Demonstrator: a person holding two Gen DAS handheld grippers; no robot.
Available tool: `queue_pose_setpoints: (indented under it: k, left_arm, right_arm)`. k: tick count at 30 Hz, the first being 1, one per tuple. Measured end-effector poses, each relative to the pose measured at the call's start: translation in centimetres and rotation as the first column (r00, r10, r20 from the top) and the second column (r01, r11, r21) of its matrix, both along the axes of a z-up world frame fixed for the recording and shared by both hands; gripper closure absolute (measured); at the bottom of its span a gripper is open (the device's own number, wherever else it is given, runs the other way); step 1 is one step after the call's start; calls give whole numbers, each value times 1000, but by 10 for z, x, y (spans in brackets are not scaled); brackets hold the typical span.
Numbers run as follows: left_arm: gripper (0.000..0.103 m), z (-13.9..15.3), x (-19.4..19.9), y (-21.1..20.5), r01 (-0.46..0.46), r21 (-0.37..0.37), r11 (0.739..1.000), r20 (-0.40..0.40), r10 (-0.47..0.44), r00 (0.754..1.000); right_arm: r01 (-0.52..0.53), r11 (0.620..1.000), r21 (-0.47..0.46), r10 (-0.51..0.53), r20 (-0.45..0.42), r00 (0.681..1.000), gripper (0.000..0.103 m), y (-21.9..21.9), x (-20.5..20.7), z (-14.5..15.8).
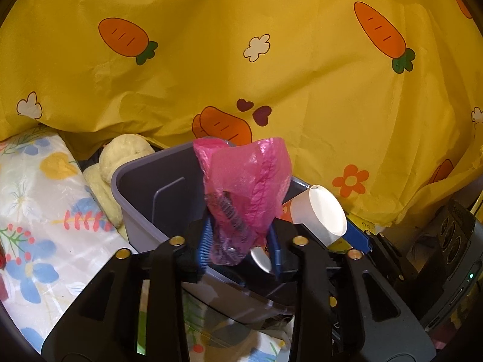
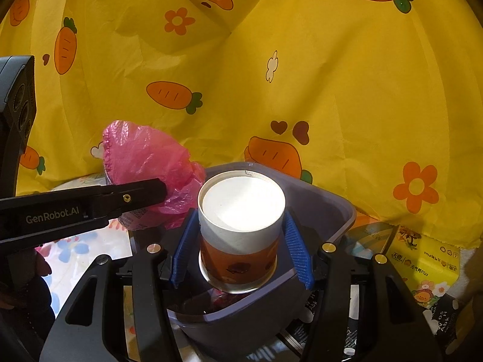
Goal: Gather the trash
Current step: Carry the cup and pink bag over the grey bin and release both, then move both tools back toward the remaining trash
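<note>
My left gripper (image 1: pixel 240 241) is shut on a crumpled pink plastic bag (image 1: pixel 247 181) and holds it above the grey bin (image 1: pixel 142 187). The bag (image 2: pixel 142 154) and the left gripper's arm (image 2: pixel 90 205) also show in the right wrist view, at the bin's left rim. My right gripper (image 2: pixel 241 247) is shut on a paper cup (image 2: pixel 241 211), white at the base with an orange printed band, held bottom forward over the grey bin (image 2: pixel 326 208). The cup (image 1: pixel 320 211) shows in the left wrist view to the right of the bag.
A yellow carrot-print cloth (image 1: pixel 241 60) hangs behind the bin. A floral sheet (image 1: pixel 36 205) and a cream plush toy (image 1: pixel 120 157) lie left of it. Printed packets and a yellow carton (image 2: pixel 422 259) lie to the right.
</note>
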State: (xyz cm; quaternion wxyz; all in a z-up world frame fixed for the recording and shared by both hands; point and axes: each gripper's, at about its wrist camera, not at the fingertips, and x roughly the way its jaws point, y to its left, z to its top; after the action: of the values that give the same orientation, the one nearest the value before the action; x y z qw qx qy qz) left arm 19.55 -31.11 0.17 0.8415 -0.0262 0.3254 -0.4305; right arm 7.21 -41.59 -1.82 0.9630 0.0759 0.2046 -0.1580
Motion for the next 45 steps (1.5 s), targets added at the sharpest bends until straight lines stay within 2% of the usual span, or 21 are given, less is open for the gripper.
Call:
queue_pose_setpoints:
  k: [1,3,6,13,16,27,36,41,45]
  left_arm:
    - [37,0,0,3,-8,-15,1000,1,8,1000]
    - [26,2,0,14,-42,-57,998,6,42,999]
    - [18,7,0,29,-86,-82,993,11,87,996]
    - [15,11,-11,58,-193,-47,980,57,196,979]
    - [15,11,-15,70,-215,-46,976,53,217,975]
    - [15,6,-37,123,-304,-31,952,87,305,948]
    - [15,1,-63,196,-447,-3,894,114,445,888]
    - [15,-5,-82,250,-559,12,829,116,554,824]
    - [15,-10,-101,297,-653,25,757,117,646,754]
  right_arm:
    - [-1,1000,0,1,1,1000,45,0,0,-1]
    - [2,1000,-6,-2,-1,1000,41,0,1,-2]
    - [6,1000,-6,-6,4,1000,34,0,0,-2]
    - [18,1000,6,-18,18,1000,26,3,-5,2]
    - [19,1000,5,-19,14,1000,23,7,-6,3]
    - [37,999,-1,-37,5,999,22,29,-11,10]
    - [-12,1000,14,12,25,1000,22,70,-15,15]
    - [-82,996,20,81,25,996,22,106,-17,17]
    - [-180,984,16,180,21,984,22,145,-17,17]
